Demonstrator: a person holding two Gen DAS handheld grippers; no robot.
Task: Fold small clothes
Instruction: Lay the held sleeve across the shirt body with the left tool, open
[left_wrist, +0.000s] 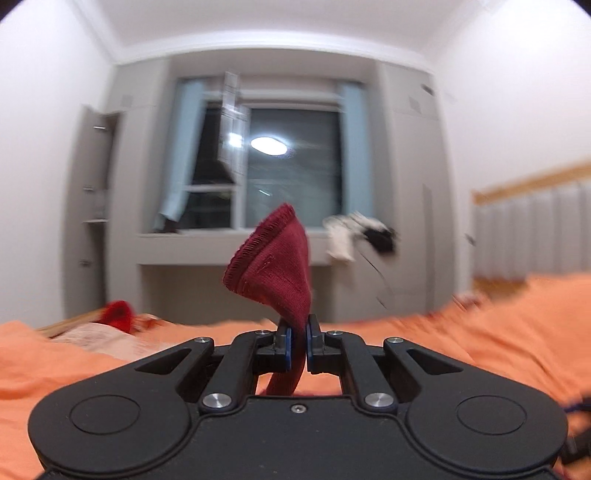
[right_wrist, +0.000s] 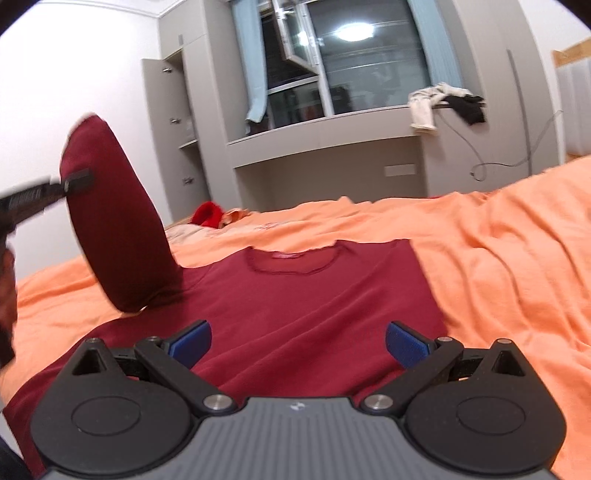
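A dark red shirt (right_wrist: 295, 295) lies flat on the orange bedspread (right_wrist: 498, 258), collar toward the far side. Its left sleeve (right_wrist: 118, 229) is lifted into the air, pinched near the cuff by my left gripper (right_wrist: 79, 182), which enters from the left edge of the right wrist view. In the left wrist view that gripper (left_wrist: 298, 343) is shut on the ribbed sleeve cuff (left_wrist: 273, 266), which sticks up between the blue pads. My right gripper (right_wrist: 298, 345) hovers open over the shirt's lower body with nothing between its fingers.
A bright red garment (right_wrist: 208, 214) and a pale cloth lie at the bed's far left. Beyond the bed stand a grey cabinet (right_wrist: 166, 129), a window ledge with white and black clothes (right_wrist: 443, 101), and a dangling cable (right_wrist: 480, 166). A person's arm shows at the left edge.
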